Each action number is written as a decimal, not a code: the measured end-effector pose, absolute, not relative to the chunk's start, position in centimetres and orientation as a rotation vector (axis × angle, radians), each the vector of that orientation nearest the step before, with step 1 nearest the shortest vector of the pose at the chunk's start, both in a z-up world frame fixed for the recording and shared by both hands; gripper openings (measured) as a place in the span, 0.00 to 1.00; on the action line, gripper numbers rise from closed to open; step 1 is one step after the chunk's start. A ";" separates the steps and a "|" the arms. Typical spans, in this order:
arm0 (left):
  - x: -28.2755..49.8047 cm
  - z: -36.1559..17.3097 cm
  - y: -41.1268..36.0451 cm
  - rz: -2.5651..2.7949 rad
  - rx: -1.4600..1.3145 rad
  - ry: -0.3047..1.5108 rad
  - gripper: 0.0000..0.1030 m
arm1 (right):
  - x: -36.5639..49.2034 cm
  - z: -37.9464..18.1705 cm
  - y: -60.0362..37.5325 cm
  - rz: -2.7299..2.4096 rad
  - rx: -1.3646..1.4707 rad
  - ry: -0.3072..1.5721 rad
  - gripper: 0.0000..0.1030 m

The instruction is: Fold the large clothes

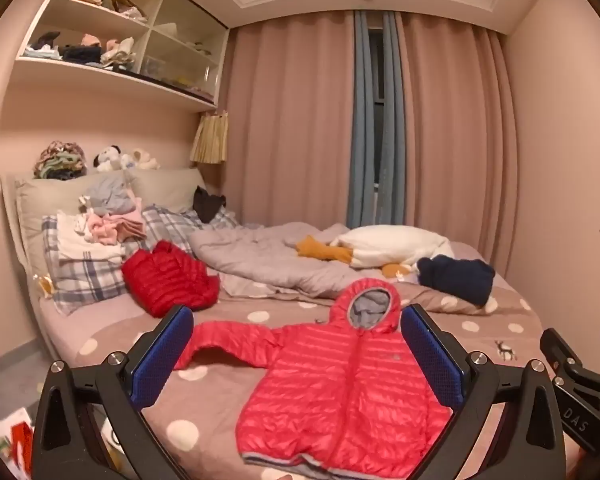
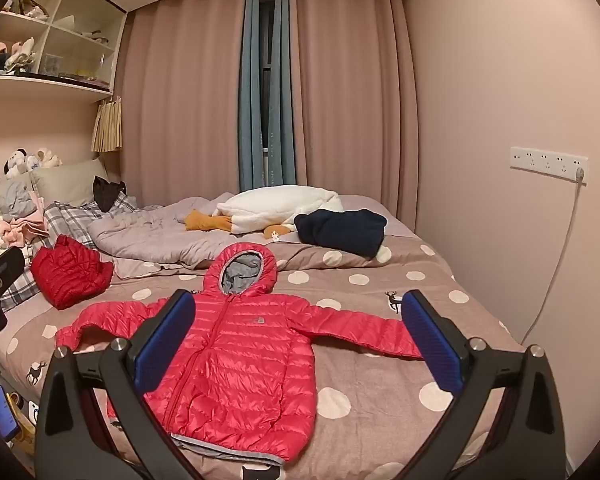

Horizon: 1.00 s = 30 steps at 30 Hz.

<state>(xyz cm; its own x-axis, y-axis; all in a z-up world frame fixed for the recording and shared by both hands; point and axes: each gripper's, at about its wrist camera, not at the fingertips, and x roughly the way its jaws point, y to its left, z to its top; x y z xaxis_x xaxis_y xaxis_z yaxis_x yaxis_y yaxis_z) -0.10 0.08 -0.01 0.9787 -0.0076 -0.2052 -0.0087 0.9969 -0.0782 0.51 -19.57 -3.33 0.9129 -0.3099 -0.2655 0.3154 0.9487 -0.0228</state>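
Note:
A red hooded puffer jacket (image 1: 340,392) lies flat and face up on the polka-dot bed (image 1: 228,404), zipped, with both sleeves spread out; it also shows in the right wrist view (image 2: 240,364). My left gripper (image 1: 296,360) is open and empty, held above the jacket's near half. My right gripper (image 2: 300,344) is open and empty above the jacket's body and right sleeve. The right gripper's body also shows at the right edge of the left wrist view (image 1: 580,384).
A folded darker red puffer (image 2: 70,272) lies at the left of the bed. A crumpled grey duvet (image 2: 156,236), a white plush toy (image 2: 280,208) and a navy garment (image 2: 340,232) lie behind. Pillows with piled clothes (image 1: 100,232) are at the headboard. A wall (image 2: 520,240) runs along the right.

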 end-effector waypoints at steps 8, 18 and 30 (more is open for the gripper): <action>0.1 0.4 0.4 -0.012 -0.069 0.212 0.99 | 0.4 -3.3 -19.5 -0.326 0.020 0.264 1.00; -0.3 0.9 -0.1 -0.026 -0.067 0.206 0.99 | 0.3 -3.0 -19.5 -0.328 0.011 0.261 1.00; -0.1 0.8 -0.4 -0.022 -0.067 0.202 0.99 | 0.2 -3.0 -19.2 -0.323 0.007 0.261 1.00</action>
